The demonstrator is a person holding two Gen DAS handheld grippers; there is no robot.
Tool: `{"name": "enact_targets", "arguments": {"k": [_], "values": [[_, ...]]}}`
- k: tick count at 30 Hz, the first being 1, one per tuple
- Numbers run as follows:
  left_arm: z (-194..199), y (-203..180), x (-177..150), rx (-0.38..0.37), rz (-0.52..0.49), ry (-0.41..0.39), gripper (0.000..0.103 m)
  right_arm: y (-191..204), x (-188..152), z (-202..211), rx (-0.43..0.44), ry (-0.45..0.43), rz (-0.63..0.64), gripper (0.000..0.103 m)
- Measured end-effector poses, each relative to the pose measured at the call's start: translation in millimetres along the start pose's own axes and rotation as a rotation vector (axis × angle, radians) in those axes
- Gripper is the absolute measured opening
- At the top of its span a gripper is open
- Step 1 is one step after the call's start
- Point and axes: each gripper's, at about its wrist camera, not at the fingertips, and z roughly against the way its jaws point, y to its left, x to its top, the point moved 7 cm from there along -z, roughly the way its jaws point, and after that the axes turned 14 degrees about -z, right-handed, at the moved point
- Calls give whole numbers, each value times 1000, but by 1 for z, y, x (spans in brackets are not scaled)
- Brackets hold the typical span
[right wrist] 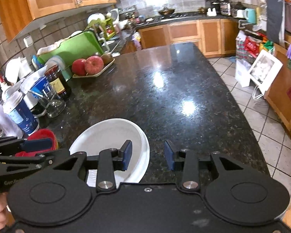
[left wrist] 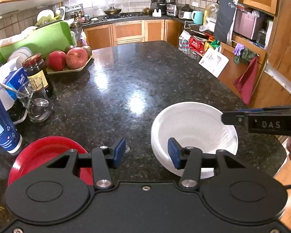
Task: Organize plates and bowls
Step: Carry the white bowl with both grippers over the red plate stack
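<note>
Both grippers hover with fingers spread and nothing held: left gripper (left wrist: 146,152) between the red plates (left wrist: 46,155) and the white bowl (left wrist: 194,136) near the worktop (left wrist: 145,77) edge, right gripper (right wrist: 147,156) straddling the bowl's rim; likely next: pinch that rim; how many red plates are stacked stays hidden behind the gripper body

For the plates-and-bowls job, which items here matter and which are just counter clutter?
Job items: white bowl, red plate, left gripper and right gripper, both open.

Clutter: apples on their tray, dark jar, glass with spoon, green cutting board.
</note>
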Motion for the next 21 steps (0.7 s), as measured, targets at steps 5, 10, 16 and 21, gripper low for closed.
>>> {"name": "enact_targets", "arguments": {"k": [5, 10, 16, 21], "values": [[-9, -7, 1, -1, -19, 39, 57, 0, 1, -15, 28, 57, 31, 39], [-25, -11, -1, -5, -11, 103, 57, -5, 2, -27, 25, 99, 46, 39], [-38, -15, -2, -23, -4, 149, 57, -8, 2, -41, 19, 151, 49, 39], [-47, -18, -4, -40, -4, 182, 56, -6, 1, -54, 23, 200, 48, 39]]}}
